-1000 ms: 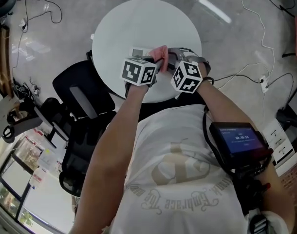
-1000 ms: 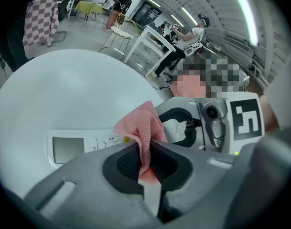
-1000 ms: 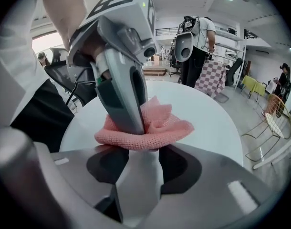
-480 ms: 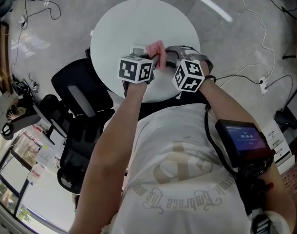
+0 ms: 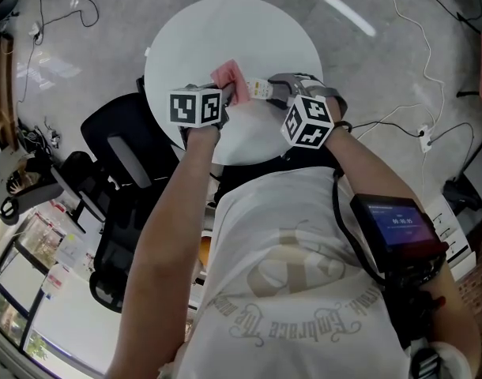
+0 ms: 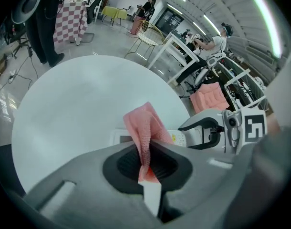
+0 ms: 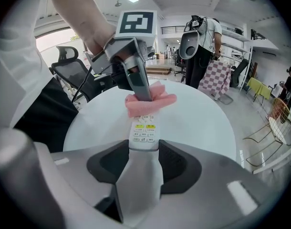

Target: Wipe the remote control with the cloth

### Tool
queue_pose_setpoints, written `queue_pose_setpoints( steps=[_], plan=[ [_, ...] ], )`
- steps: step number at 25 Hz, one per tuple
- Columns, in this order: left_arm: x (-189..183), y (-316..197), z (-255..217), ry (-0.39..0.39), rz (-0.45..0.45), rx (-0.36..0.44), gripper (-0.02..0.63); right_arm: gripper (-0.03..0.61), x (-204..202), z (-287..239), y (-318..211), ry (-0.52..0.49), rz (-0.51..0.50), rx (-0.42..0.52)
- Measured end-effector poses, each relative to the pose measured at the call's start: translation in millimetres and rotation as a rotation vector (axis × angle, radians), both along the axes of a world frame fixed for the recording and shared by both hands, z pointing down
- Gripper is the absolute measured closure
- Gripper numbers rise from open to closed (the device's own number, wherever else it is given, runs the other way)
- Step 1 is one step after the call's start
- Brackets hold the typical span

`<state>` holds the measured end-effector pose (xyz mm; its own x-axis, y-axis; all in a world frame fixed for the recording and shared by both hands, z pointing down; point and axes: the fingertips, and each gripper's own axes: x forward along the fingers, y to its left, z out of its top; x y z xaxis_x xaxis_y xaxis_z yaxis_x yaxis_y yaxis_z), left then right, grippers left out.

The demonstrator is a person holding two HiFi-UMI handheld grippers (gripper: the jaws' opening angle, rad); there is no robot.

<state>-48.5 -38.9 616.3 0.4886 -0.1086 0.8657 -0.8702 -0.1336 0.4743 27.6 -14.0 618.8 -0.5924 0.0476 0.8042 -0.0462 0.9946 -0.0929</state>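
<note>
Remote control (image 7: 144, 133) in right hand-held gripper (image 7: 144, 150), pink cloth (image 7: 157, 102) seemingly on it

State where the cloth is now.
The cloth is pinched in the left gripper, left of centre in the head view, over the round table, touching the remote control.

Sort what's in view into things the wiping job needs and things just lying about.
In the job:
cloth, pinched in the left gripper
remote, held by the right gripper
table, the work surface

Lying about:
chair
floor cables
</note>
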Motion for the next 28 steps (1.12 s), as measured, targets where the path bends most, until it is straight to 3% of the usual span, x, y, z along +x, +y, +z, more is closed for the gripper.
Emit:
queue_pose_setpoints(
  steps=[4, 8, 13, 17, 21, 28],
  plan=[
    [-36.8, -3.9, 6.8, -0.051, -0.064, -0.013, 0.596, 0.373, 6.3, 2.9, -1.3, 0.011, 0.004, -0.003],
    [-51.8, -3.0, 10.9, -0.050, -0.091, -0.017, 0.595, 0.373, 10.6, 5.1, -1.2, 0.012, 0.011, -0.007],
    [-13.0, 0.2, 9.8, 0.009, -0.003, -0.009, 0.596, 0.373, 11.6, 7.5, -2.1, 0.018, 0.007, -0.009],
    [13.8, 3.4, 7.2, 0.009, 0.051, -0.005, 0.597, 0.373, 9.4, 9.6, -1.8, 0.026, -0.005, -0.008],
    [28.5, 5.3, 3.1, 0.022, 0.027, 0.009, 0.597, 0.373, 11.3, 11.3, -0.7, 0.029, -0.018, -0.007],
    [67.0, 19.3, -5.7, 0.115, 0.011, 0.033, 0.597, 0.373, 5.8, 11.6, 9.4, 0.026, -0.084, 0.003]
  ],
)
